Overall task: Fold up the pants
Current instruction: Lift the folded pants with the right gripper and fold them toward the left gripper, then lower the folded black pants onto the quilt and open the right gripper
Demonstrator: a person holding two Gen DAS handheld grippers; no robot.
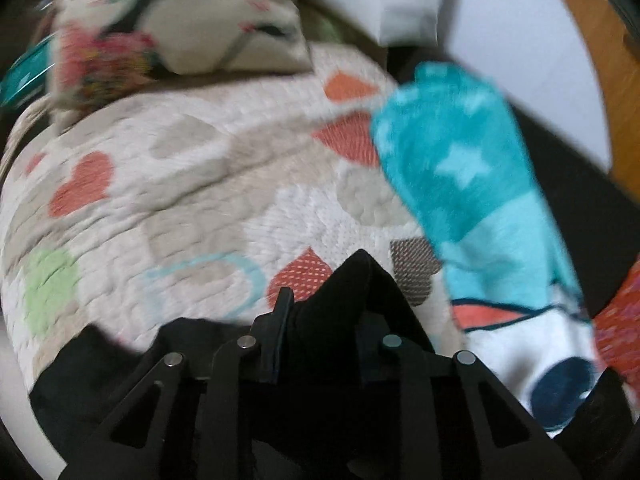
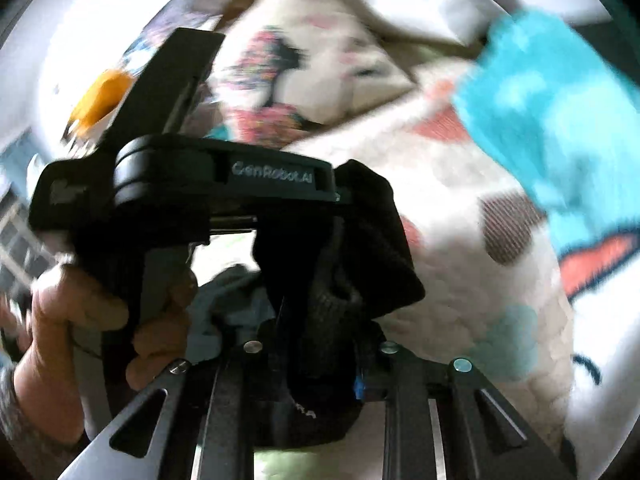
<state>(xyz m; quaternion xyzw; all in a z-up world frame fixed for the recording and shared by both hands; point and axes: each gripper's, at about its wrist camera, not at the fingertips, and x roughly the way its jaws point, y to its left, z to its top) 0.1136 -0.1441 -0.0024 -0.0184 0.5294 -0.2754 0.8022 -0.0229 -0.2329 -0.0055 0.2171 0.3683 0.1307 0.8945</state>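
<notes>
Both claws, left claw [image 1: 320, 312], right claw [image 2: 320, 344], gripping black pants [image 1: 356, 280]

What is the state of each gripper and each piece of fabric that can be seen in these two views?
Left gripper: shut on the black fabric pants.
Right gripper: shut on the same pants.
Black fabric pants: bunched, pinched by both grippers, lifted above the quilt.
Cream quilted bedspread with heart shapes: spread flat on the bed.
Turquoise fleece blanket with stars: draped over the bed's right edge.
Floral pillow: lying at the far end.
</notes>
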